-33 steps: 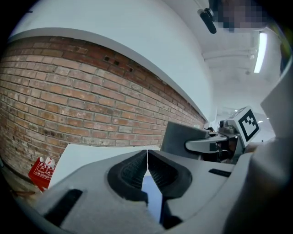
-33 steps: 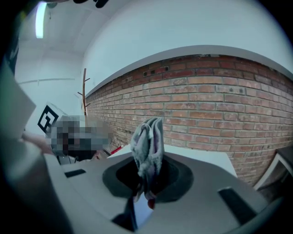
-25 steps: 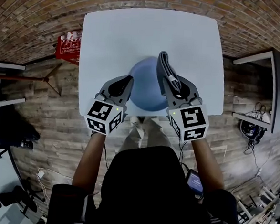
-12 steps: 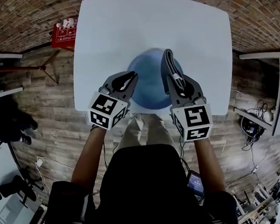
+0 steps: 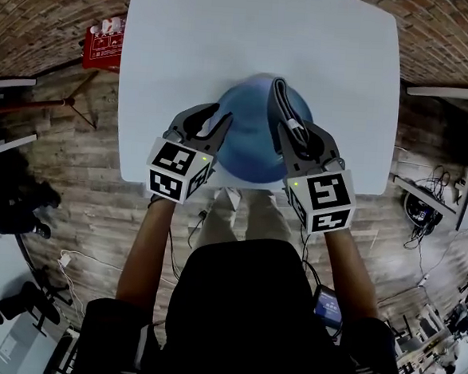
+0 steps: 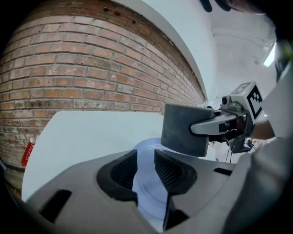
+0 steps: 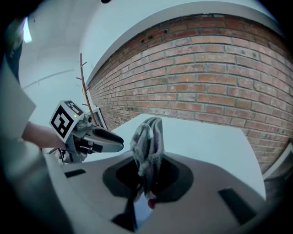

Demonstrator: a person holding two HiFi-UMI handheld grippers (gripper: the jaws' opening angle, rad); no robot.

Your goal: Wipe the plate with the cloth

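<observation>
Loose plate (image 5: pixel 249 135) by table (image 5: pixel 228 38) edge, cloth (image 5: pixel 278 101) poised.
Head view: cloth stands over the plate's right half. Left gripper view: left gripper (image 6: pixel 145 157) slightly spread above the plate's near rim, pinching nothing. Right gripper view: right gripper (image 7: pixel 146 172) clamps the cloth; wiping may shove the plate off.

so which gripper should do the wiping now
Right. The right gripper is shut on the cloth, which sits over the plate. The left gripper has its jaws apart at the plate's left rim and no cloth, so it probably suits steadying.
</observation>
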